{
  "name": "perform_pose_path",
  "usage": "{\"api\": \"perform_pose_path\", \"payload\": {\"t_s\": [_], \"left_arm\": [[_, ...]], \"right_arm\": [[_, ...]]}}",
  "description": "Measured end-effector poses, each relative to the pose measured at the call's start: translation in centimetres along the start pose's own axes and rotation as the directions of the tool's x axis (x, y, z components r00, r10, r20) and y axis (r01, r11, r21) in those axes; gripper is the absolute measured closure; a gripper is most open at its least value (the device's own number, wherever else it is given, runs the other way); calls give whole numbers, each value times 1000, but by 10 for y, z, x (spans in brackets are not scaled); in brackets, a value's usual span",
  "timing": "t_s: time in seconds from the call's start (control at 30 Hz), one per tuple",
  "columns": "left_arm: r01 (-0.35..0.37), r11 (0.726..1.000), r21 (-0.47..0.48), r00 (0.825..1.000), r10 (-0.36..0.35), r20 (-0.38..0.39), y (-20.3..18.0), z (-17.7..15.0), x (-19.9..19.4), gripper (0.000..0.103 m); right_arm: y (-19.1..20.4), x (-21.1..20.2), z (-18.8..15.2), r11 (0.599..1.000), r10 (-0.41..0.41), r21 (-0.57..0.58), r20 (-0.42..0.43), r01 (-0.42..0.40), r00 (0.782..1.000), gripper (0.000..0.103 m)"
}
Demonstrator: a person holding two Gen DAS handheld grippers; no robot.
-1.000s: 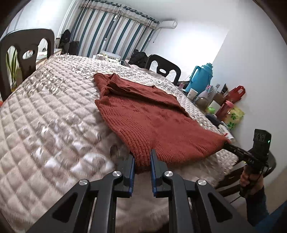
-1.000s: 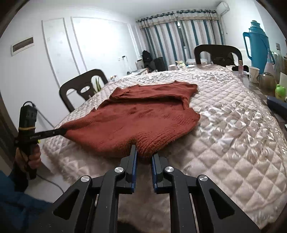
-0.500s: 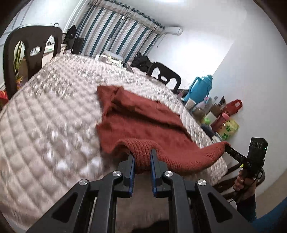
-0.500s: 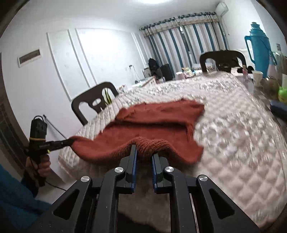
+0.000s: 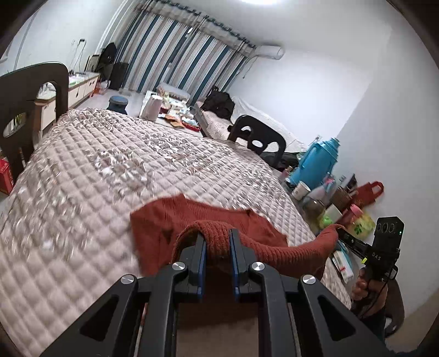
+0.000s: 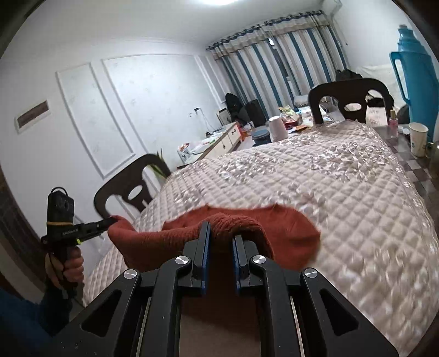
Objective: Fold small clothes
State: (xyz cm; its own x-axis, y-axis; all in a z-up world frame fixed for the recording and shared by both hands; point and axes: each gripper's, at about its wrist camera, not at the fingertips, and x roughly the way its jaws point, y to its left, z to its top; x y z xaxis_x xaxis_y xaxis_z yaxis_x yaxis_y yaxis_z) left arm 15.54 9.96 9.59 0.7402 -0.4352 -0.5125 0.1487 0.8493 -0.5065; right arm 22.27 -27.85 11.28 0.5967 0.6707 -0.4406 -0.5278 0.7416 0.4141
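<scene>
The sweater [image 5: 255, 228] is coarse, matt rust-red ribbed knit. Beneath it, the counter's quilted cover [image 5: 82, 192] has a satiny sheen. At right, the thermos [image 5: 315, 162] is glossy turquoise plastic.

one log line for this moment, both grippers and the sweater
left gripper: shut on sweater hem | right gripper: shut on sweater hem | hem lifted over quilted table

Bright, even, cool indoor light from a ceiling lamp [image 5: 270, 2] blown out at the top edge of both views. Soft sheen on the quilted cover [image 6: 329, 175]; smeared by motion blur at its near part. Strong fisheye bending and dark vignette at corners. Sharp on the black fingers [image 5: 199, 254].
</scene>
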Motion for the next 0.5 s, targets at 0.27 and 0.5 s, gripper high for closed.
{"api": "perform_pose_path", "payload": {"t_s": [0.27, 0.5], "left_arm": [[-103, 989, -109, 986, 87, -139, 47, 31, 94, 86], [-145, 972, -183, 968, 102, -228, 78, 24, 143, 86]], "right_arm": [[-71, 85, 29, 982, -14, 183, -128, 37, 992, 89], [-115, 141, 19, 961, -53, 252, -246, 117, 968, 89]]}}
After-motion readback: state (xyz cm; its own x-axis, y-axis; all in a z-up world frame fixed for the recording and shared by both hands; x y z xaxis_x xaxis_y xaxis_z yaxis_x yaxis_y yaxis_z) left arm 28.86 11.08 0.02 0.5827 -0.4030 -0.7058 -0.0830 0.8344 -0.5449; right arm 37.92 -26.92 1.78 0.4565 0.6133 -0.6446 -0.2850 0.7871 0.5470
